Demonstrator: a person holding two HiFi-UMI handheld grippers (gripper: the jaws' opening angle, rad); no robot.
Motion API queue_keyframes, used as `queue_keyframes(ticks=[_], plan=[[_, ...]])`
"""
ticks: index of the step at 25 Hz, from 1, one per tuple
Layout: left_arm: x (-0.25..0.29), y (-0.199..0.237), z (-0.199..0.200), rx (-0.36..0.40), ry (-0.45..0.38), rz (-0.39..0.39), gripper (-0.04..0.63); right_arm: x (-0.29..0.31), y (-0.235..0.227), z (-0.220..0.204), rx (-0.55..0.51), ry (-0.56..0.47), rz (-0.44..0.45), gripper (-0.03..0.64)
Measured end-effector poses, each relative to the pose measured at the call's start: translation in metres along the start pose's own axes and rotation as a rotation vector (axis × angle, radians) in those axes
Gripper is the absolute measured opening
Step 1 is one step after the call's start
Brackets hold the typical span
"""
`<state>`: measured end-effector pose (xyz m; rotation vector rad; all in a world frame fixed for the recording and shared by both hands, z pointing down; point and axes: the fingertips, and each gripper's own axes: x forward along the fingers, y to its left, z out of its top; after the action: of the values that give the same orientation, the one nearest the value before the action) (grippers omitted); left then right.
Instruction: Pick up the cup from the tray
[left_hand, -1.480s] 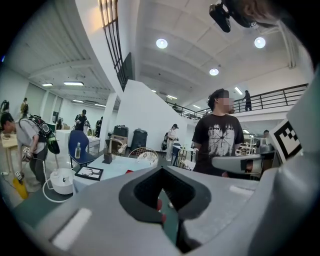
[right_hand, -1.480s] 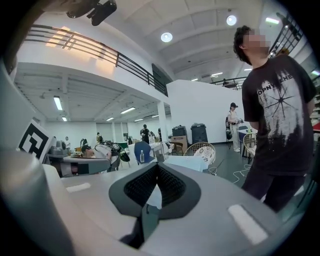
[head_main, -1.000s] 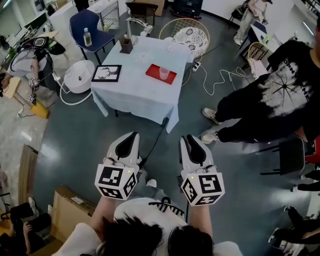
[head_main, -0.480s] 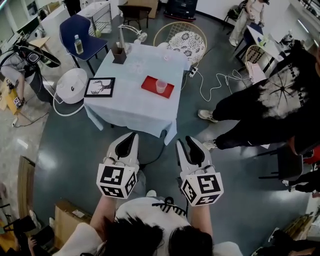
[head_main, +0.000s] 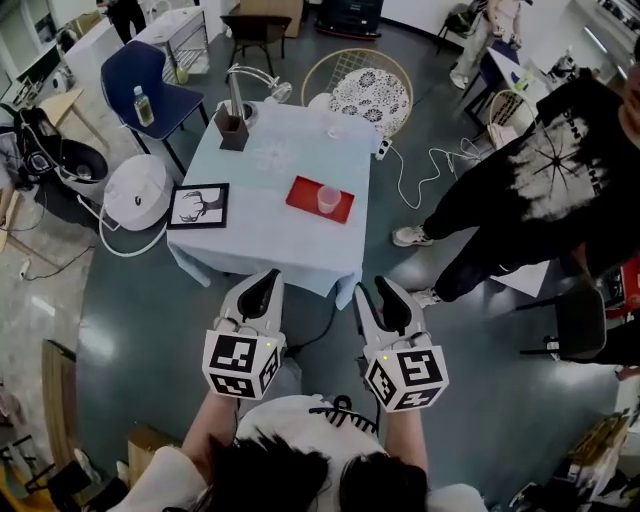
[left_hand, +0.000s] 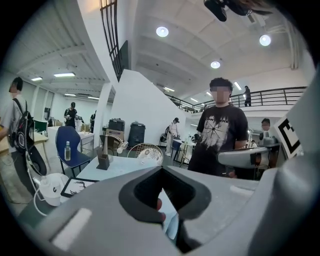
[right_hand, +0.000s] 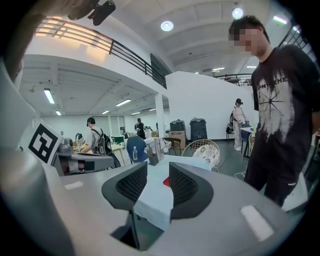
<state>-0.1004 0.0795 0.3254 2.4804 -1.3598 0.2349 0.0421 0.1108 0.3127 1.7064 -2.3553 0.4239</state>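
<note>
Nearest, the person is holding both tools low before the body. The left gripper (head_main: 262, 283) is showing its jaws meeting at the tips on nothing, while the right gripper (head_main: 383, 295) is keeping a narrow empty gap. Farther ahead, the small translucent pink cup (head_main: 326, 199) is standing upright on the flat red rectangular tray (head_main: 303, 192), on the square table draped in pale blue cloth (head_main: 270, 235), well apart from both. This is looking like the approach; the next move is calling for stepping closer and bringing parted jaws around the cup.
</note>
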Motion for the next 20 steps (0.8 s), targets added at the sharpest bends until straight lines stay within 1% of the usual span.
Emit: queue_keyframes(ticks=[7,9,13,20], plan=[[0.035,0.037,0.013,0.004,0.015,-0.042,0.0,0.046,0.007,0.011,-0.016,-0.011,-0.018,0.19],[0.042,0.046,0.019,-0.004,0.01,-0.048,0.0,0.055,0.01,0.014,-0.021,-0.009,-0.019,0.211],[0.052,0.057,0.028,0.0,0.014,-0.061,0.0,0.069,0.008,0.017,-0.032,-0.015,-0.03,0.283],[0.078,0.075,0.024,0.013,0.041,-0.046,0.0,0.102,0.001,0.018,-0.065,-0.023,-0.007,0.322]])
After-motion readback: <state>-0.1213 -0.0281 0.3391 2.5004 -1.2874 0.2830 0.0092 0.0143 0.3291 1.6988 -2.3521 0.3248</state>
